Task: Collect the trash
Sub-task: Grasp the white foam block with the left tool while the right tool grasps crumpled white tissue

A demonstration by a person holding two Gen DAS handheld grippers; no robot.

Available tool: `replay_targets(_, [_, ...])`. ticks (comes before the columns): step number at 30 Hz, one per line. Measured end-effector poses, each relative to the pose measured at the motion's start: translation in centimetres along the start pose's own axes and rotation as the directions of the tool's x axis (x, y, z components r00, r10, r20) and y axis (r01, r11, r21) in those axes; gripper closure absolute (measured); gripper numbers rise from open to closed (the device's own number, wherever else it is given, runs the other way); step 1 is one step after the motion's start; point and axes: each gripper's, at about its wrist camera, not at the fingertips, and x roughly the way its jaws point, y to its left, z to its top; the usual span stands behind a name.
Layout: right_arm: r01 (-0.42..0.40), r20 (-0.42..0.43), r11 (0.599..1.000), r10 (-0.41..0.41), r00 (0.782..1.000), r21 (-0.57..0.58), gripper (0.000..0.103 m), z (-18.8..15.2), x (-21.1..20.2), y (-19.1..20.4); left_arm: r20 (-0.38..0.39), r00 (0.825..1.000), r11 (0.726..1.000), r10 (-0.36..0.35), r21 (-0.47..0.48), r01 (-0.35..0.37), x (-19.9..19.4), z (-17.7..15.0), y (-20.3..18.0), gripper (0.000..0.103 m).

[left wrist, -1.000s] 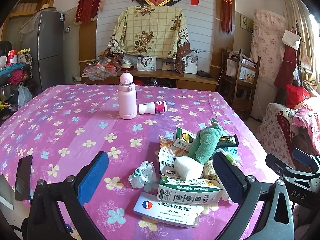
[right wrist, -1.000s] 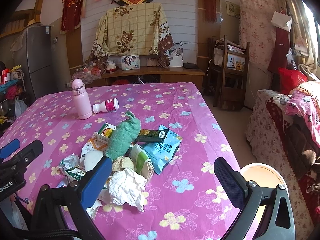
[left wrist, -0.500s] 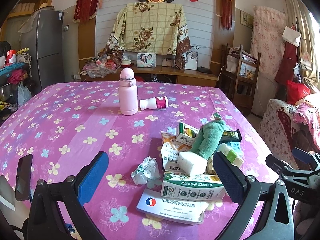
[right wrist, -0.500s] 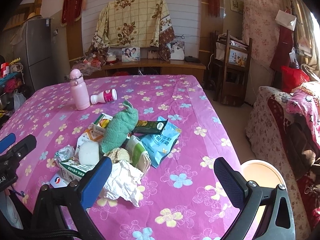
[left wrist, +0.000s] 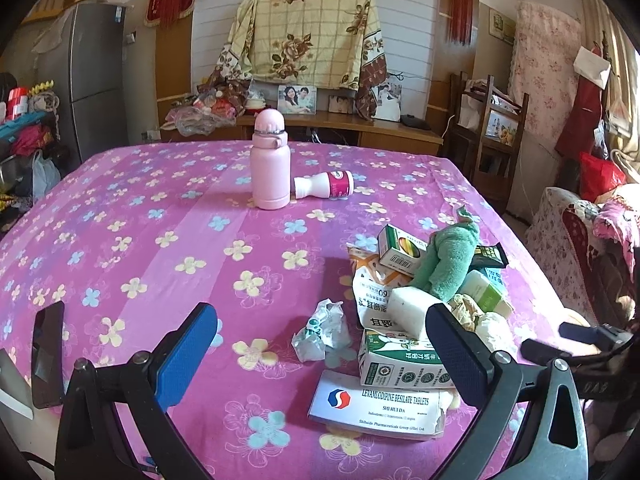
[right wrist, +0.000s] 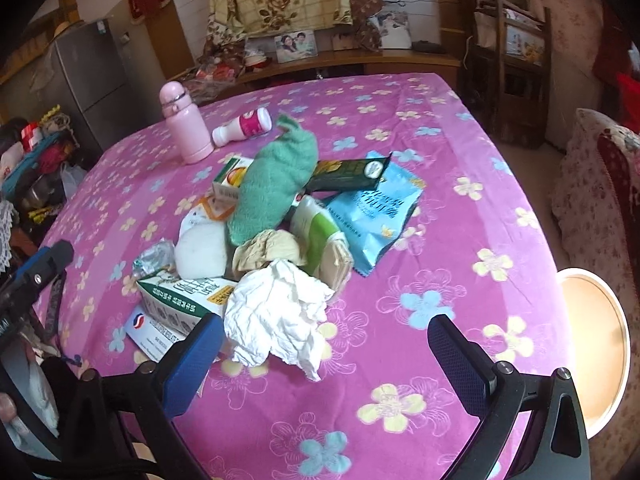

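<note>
A heap of trash lies on the pink flowered tablecloth [left wrist: 132, 236]: a white tablet box [left wrist: 380, 404], a green-and-white milk carton [left wrist: 400, 360], a small crumpled wrapper [left wrist: 320, 330], a green cloth [left wrist: 448, 260], a crumpled white paper [right wrist: 276, 312] and a blue snack bag [right wrist: 376, 212]. My left gripper [left wrist: 320, 352] is open, low over the table, with the small wrapper between its fingers' line. My right gripper [right wrist: 326, 356] is open too, and the white paper sits just beyond its left finger [right wrist: 192, 360]. Neither holds anything.
A pink flask [left wrist: 270, 162] stands upright mid-table with a toppled white-and-pink bottle [left wrist: 324, 186] beside it. A round pale bin [right wrist: 592, 344] sits off the table's right edge. A fridge [left wrist: 94, 76], a sideboard, chairs and a sofa [right wrist: 600, 184] surround the table.
Both grippers have moved forward and lower toward the heap. The right one has tilted down, so the white paper now sits much closer to its fingers. Nothing was picked up.
</note>
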Motion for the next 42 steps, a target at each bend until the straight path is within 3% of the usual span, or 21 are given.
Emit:
replay_targets(8, [-0.069, -0.024, 0.997, 0.070, 0.997, 0.017, 0.004, 0.6, 2.7, 0.6, -0.046, 0.999, 1.000, -0.014, 0.003, 0.014, 1.2, 0.1, 0.8, 0.000])
replay_targets(11, [-0.110, -0.055, 0.992, 0.113, 0.992, 0.053, 0.028, 0.6, 4.2, 0.0, -0.059, 0.998, 1.000, -0.019, 0.008, 0.020, 1.7, 0.2, 0.7, 0.000])
replay_targets(12, [-0.140, -0.063, 0.988, 0.145, 0.987, 0.071, 0.047, 0.5, 4.6, -0.3, -0.068, 0.997, 1.000, -0.024, 0.013, 0.025, 1.9, 0.3, 0.6, 0.000])
replay_targets(13, [-0.172, -0.062, 0.981, 0.178, 0.982, 0.091, 0.059, 0.5, 4.7, -0.7, -0.078, 0.996, 0.999, -0.035, 0.019, 0.036, 2.2, 0.4, 0.4, 0.000])
replay_targets(14, [-0.174, -0.072, 0.980, 0.181, 0.981, 0.101, 0.062, 0.4, 4.8, -0.9, -0.086, 0.995, 0.999, -0.044, 0.023, 0.046, 2.4, 0.5, 0.1, 0.000])
replay_targets(18, [-0.168, -0.066, 0.983, 0.174, 0.983, 0.080, 0.069, 0.0, 4.0, -1.4, -0.114, 0.990, 0.995, -0.086, 0.048, 0.092, 3.4, 1.2, -1.3, 0.000])
replay_targets(22, [-0.160, -0.022, 0.985, 0.162, 0.986, 0.070, 0.070, 0.3, 1.9, -2.3, -0.186, 0.973, 0.986, -0.139, 0.067, 0.153, 5.5, 1.8, -3.4, 0.000])
replay_targets(30, [-0.146, 0.001, 0.987, 0.146, 0.989, 0.070, 0.070, 0.0, -0.3, -3.9, -0.286, 0.949, 0.972, -0.135, 0.148, 0.183, 9.2, 1.6, -8.2, 0.001])
replay_targets(32, [-0.144, 0.005, 0.987, 0.144, 0.990, 0.073, 0.070, -0.2, -0.5, -4.3, -0.304, 0.946, 0.971, -0.117, 0.166, 0.173, 9.9, 1.4, -9.0, 0.008])
replay_targets(34, [-0.148, 0.010, 0.986, 0.147, 0.989, 0.081, 0.070, -0.4, -0.8, -4.7, -0.344, 0.933, 0.969, -0.109, 0.175, 0.177, 10.7, 1.2, -9.4, 0.040])
replay_targets(36, [-0.151, 0.014, 0.985, 0.150, 0.989, 0.088, 0.070, -0.4, -1.0, -5.1, -0.390, 0.915, 0.970, -0.106, 0.163, 0.182, 11.6, 0.9, -9.2, 0.058])
replay_targets(42, [-0.141, 0.047, 0.985, 0.137, 0.989, 0.097, 0.070, -0.4, -2.2, -6.2, -0.345, 0.922, 0.969, -0.176, 0.104, 0.224, 9.2, 1.6, -7.6, 0.062])
